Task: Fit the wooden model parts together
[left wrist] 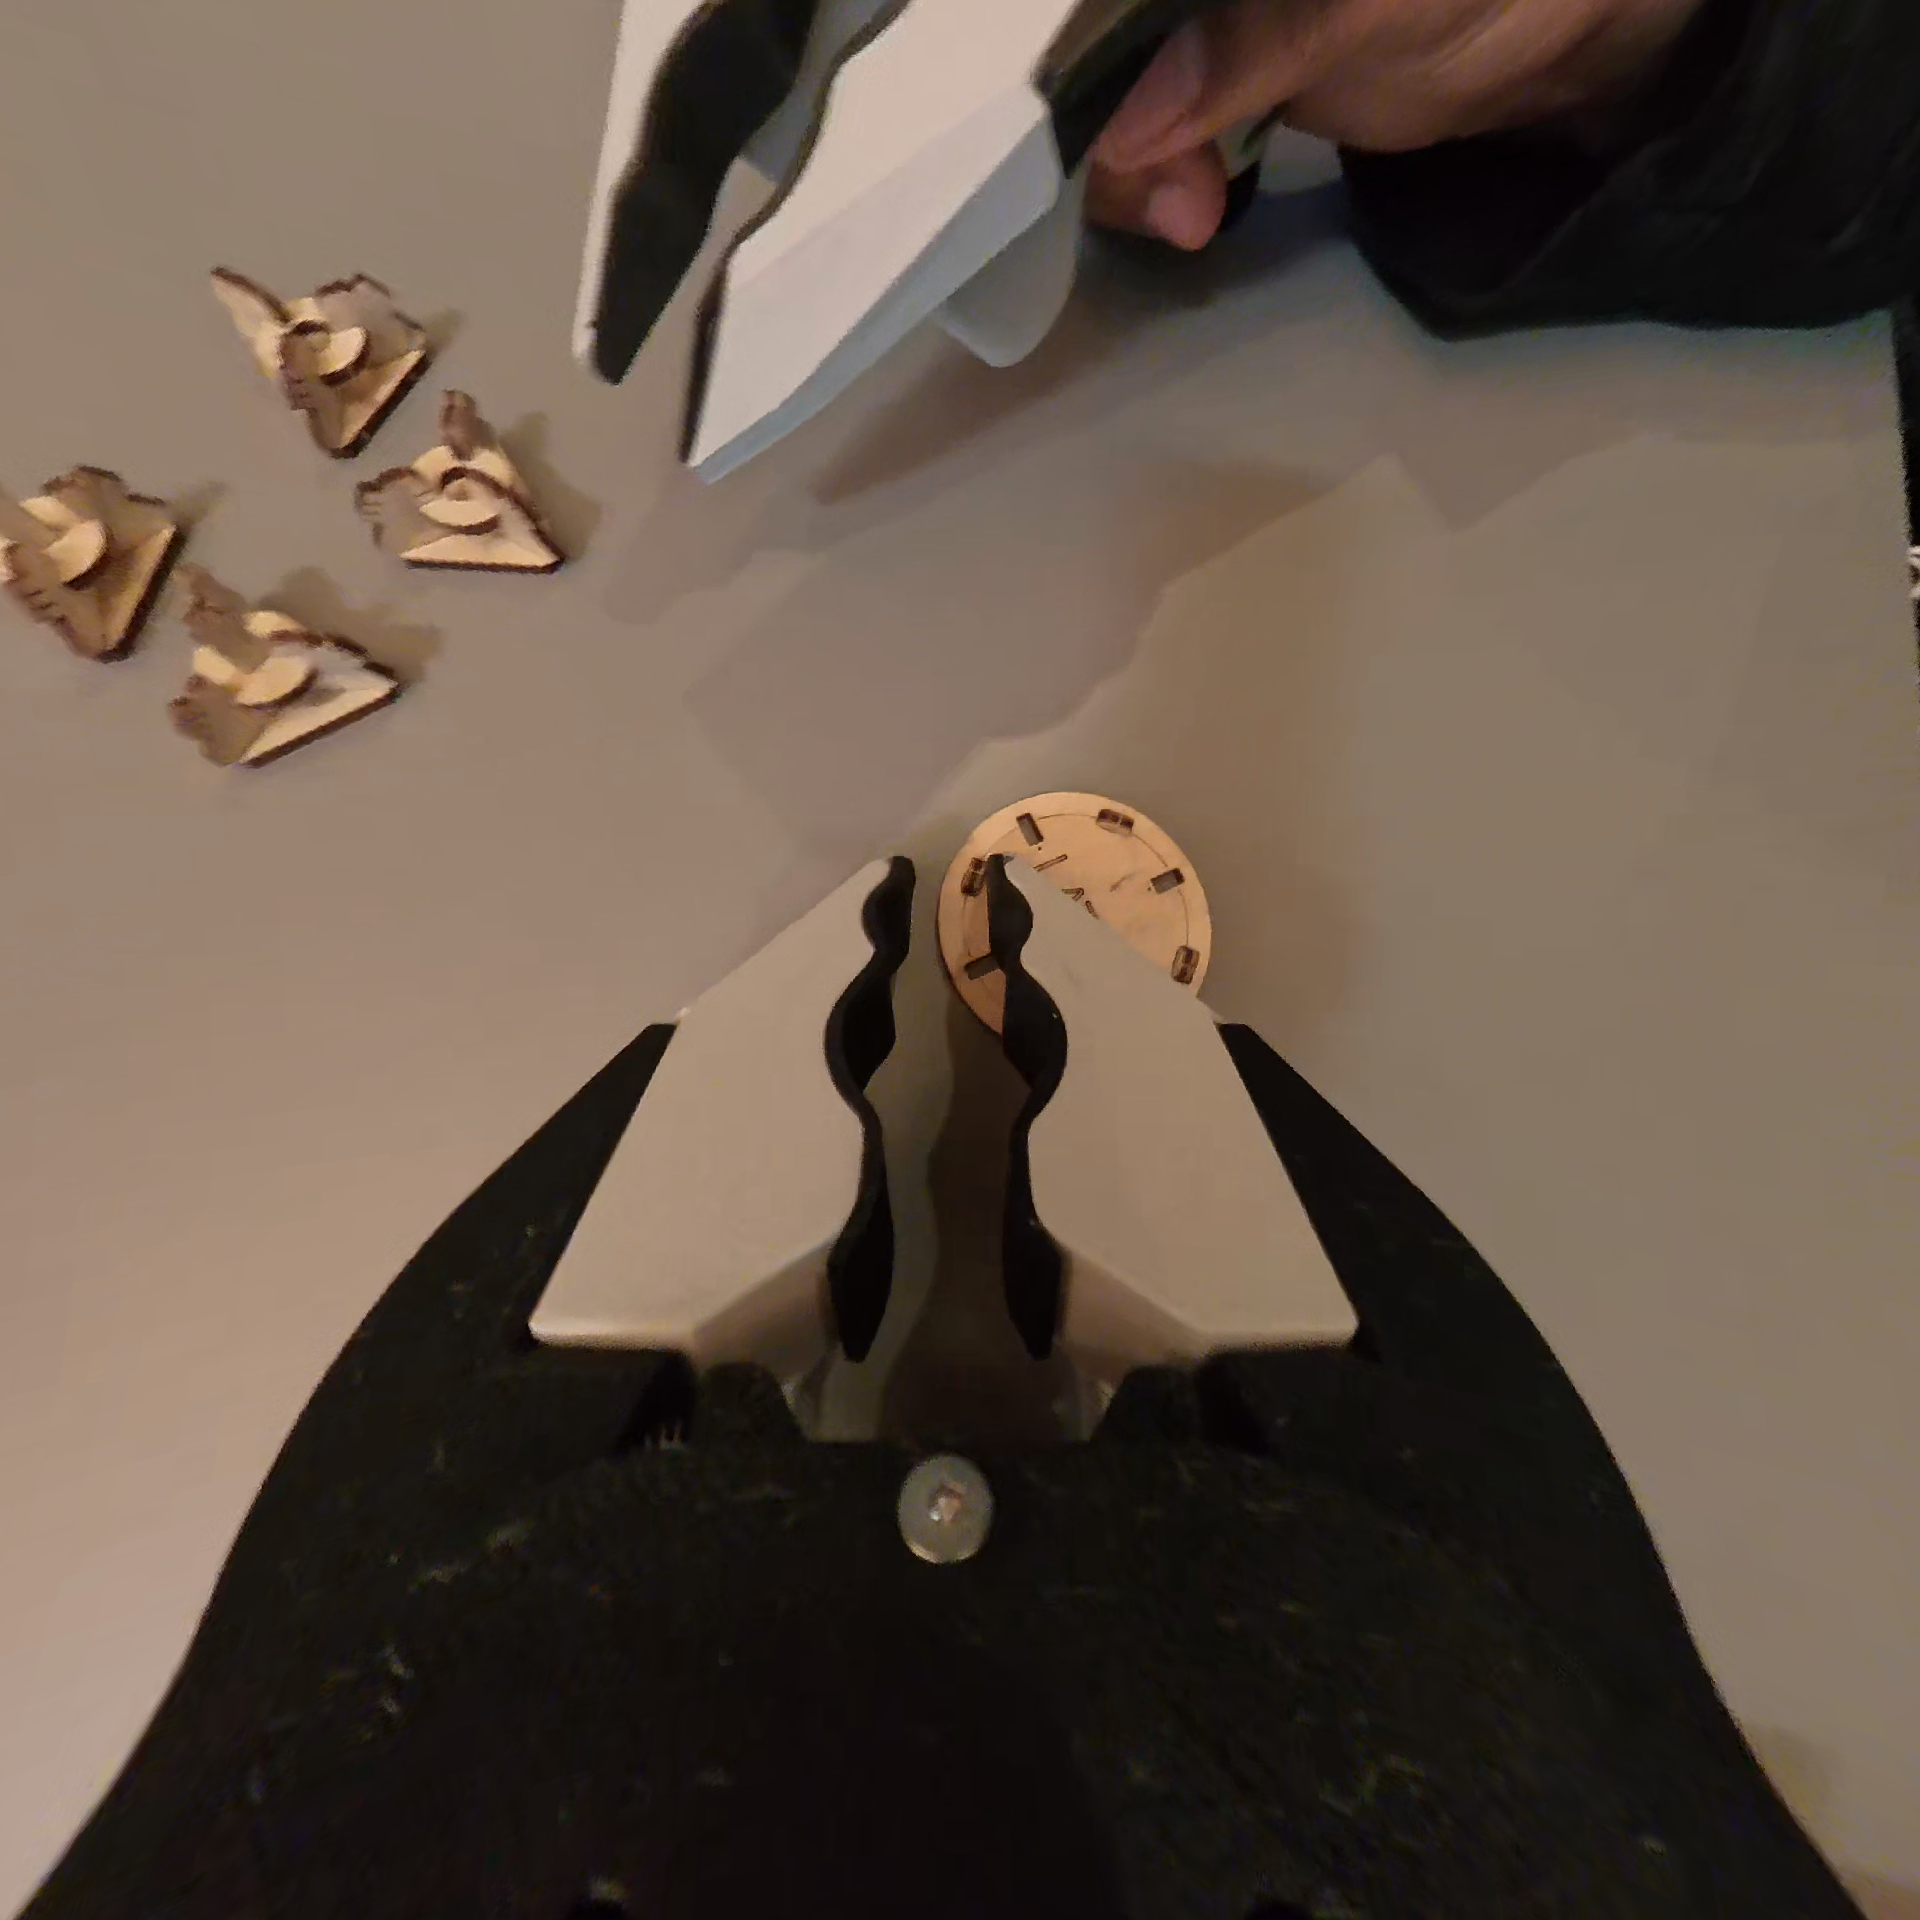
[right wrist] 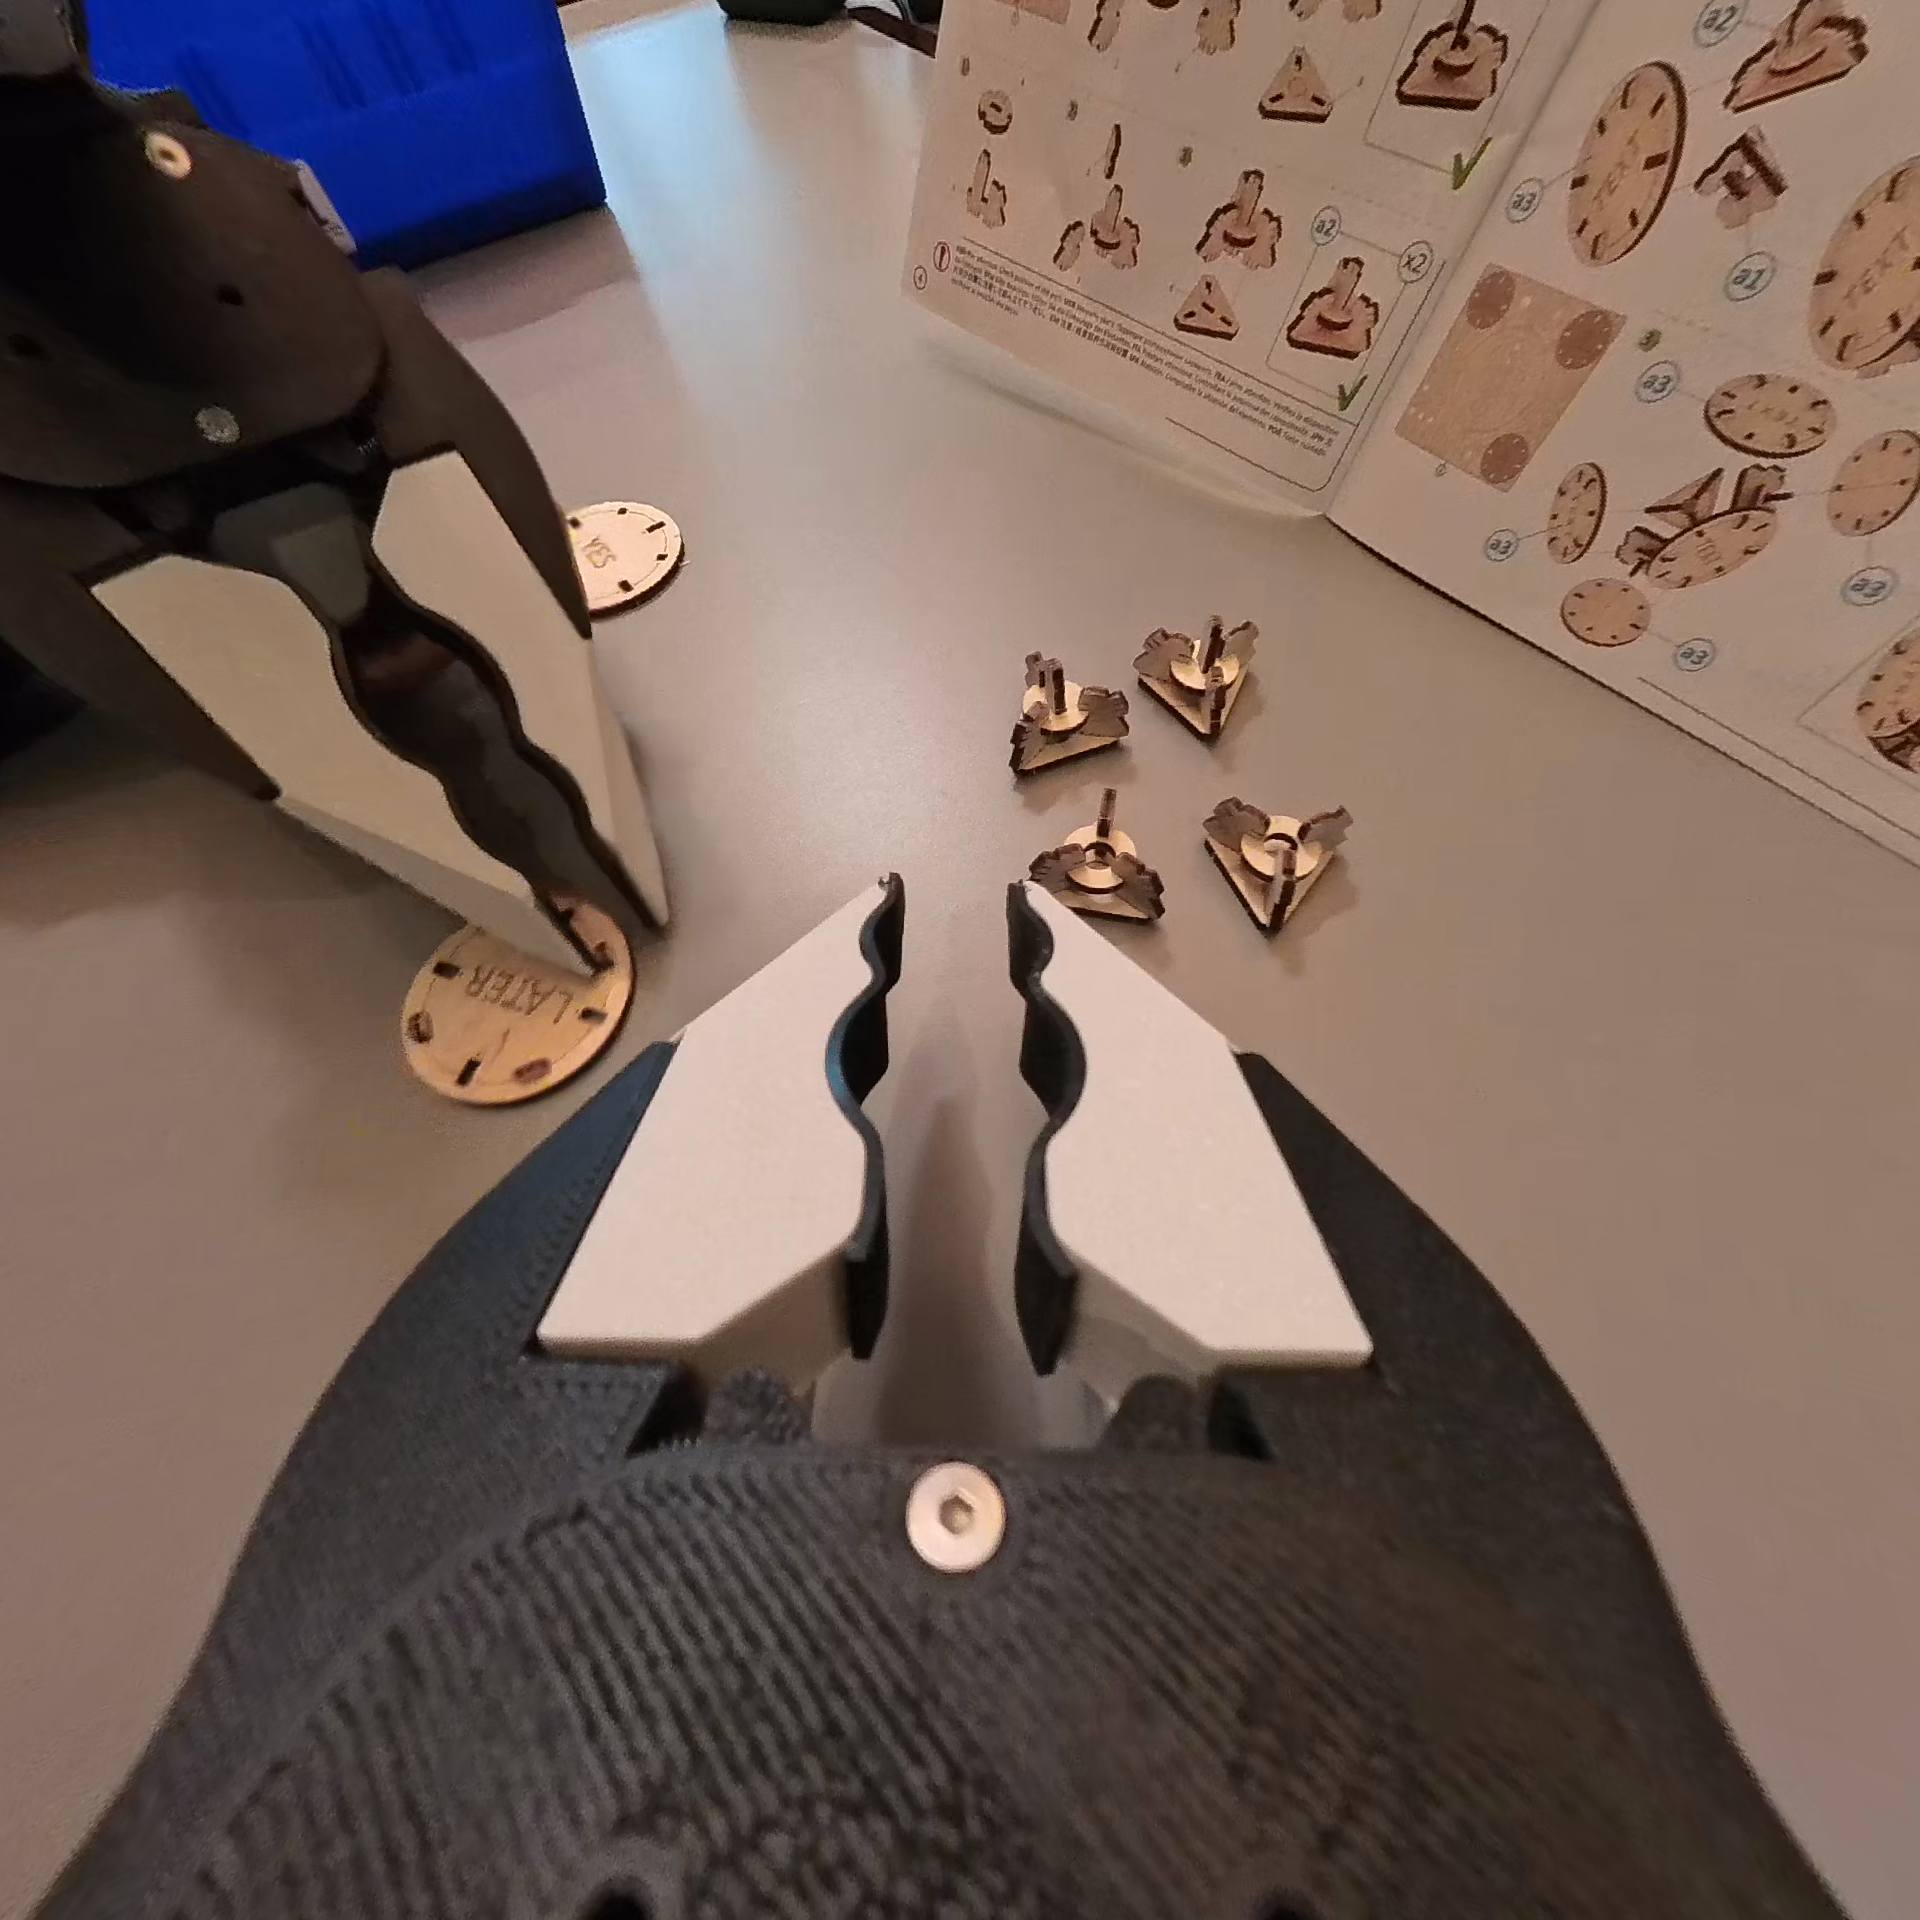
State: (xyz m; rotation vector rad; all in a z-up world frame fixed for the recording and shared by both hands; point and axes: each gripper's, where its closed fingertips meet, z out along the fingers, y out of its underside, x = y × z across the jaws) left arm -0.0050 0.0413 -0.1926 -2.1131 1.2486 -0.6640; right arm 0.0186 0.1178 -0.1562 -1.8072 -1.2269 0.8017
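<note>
Left gripper (left wrist: 951,860) slightly parted, grasping nothing, fingertips down at the rim of a wooden disc (left wrist: 1101,894) on the desk (left wrist: 1455,831). Right gripper (right wrist: 954,885) parted, bare, above the desk near four small wooden assemblies (right wrist: 1184,790).

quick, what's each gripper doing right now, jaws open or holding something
Left gripper: jaws slightly open, nothing held; tips down at the edge of a round wooden disc.
Right gripper: jaws open, empty, above the grey table.

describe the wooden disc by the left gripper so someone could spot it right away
On the grey table, find the left gripper coming down at the left. Its fingers end on a flat round wooden disc with small slots around its rim. A second disc lies farther back, with nothing touching it.
</note>
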